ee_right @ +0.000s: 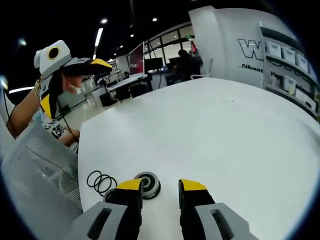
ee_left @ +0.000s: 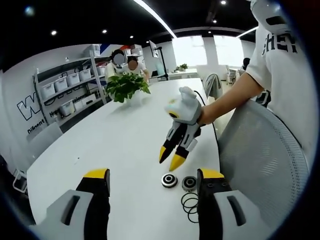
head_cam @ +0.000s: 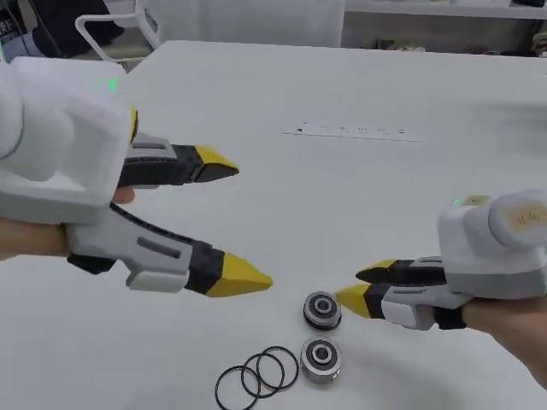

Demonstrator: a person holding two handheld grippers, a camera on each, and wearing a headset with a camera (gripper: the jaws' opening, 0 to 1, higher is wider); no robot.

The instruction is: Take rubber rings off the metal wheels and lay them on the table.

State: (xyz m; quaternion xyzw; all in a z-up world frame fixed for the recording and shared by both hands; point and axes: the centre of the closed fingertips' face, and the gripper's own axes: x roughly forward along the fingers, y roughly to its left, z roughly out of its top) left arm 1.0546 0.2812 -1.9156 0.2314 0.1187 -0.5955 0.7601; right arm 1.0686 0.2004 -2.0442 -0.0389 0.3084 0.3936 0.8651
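The right tongs (head_cam: 349,284), slightly parted, sit beside the farther wheel (head_cam: 322,309) at the table's (head_cam: 342,196) near edge, likely lining up to strip it. The left tongs (head_cam: 252,224) hover wide open, and three rings (head_cam: 256,376) lie beside the nearer wheel (head_cam: 321,357).

Two metal wheels (ee_left: 169,180) — loose rings (ee_left: 190,206) beside

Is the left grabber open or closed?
Open: the left gripper has its yellow-tipped jaws spread wide apart, holding nothing.
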